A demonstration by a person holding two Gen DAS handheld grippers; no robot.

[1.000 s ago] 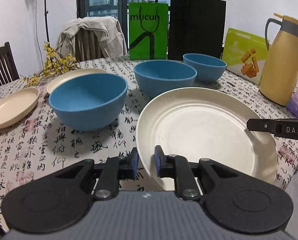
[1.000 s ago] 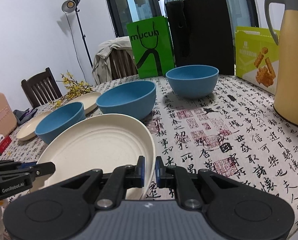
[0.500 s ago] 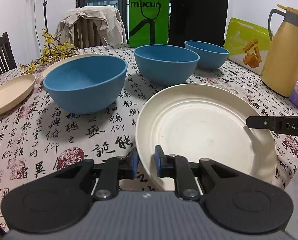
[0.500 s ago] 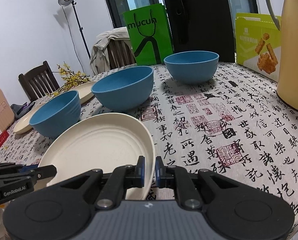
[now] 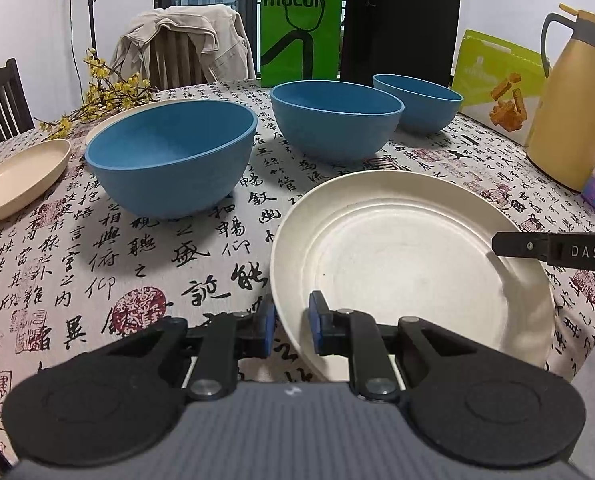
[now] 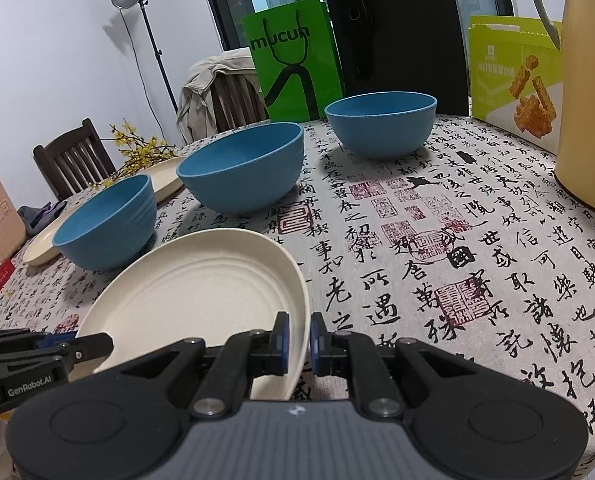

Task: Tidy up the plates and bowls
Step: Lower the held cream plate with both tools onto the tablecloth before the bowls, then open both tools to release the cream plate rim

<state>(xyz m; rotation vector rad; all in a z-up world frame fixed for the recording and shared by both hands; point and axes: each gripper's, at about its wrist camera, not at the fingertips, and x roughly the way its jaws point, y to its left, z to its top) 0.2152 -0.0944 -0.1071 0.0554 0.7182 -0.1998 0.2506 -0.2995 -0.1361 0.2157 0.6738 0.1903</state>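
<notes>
While both grippers pinch opposite edges of the cream plate [image 5: 397,248], it sits tilted just above the tablecloth [image 5: 97,264] at the near side of the table. The left gripper [image 5: 291,322] has its blue pads closed on the plate's near-left rim, one pad inside the rim and one outside, and the right gripper [image 6: 297,338] is clamped the same way on the opposite rim. Just beyond the plate stands the nearest blue bowl [image 5: 173,156], with a second blue bowl [image 5: 335,120] behind the plate and a third blue bowl [image 5: 419,102] farther back still. Left of the nearest bowl lies a small tan plate [image 5: 17,178], and another pale plate [image 5: 113,118] peeks out behind that bowl. Far beyond the plate, a yellow jug [image 5: 573,100], a green bag [image 5: 299,28] and a black bag [image 5: 401,20] stand along the back edge.
</notes>
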